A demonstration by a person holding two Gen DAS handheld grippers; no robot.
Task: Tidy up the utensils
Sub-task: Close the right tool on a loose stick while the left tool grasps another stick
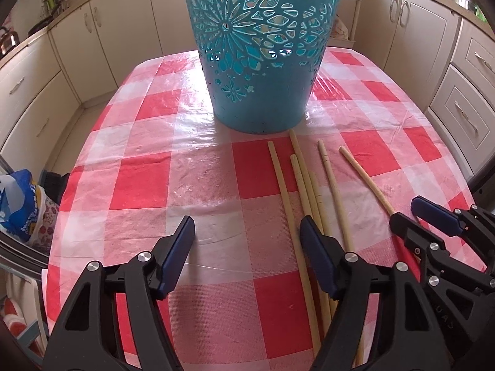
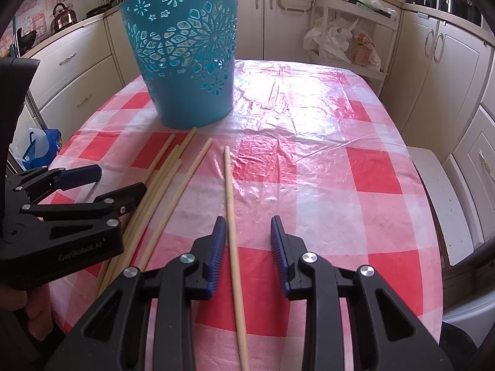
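Six chopsticks (image 1: 309,191) lie before the teal basket (image 1: 260,61), both jaws apart.

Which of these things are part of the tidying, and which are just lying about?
Part of the job: wooden chopsticks; blue basket; left gripper; right gripper.

Lying about: kettle; plastic bags; checked tablecloth.

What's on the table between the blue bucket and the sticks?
Nothing: in the right wrist view only bare checkered tablecloth shows there, and the longest chopstick nearly reaches the blue basket.
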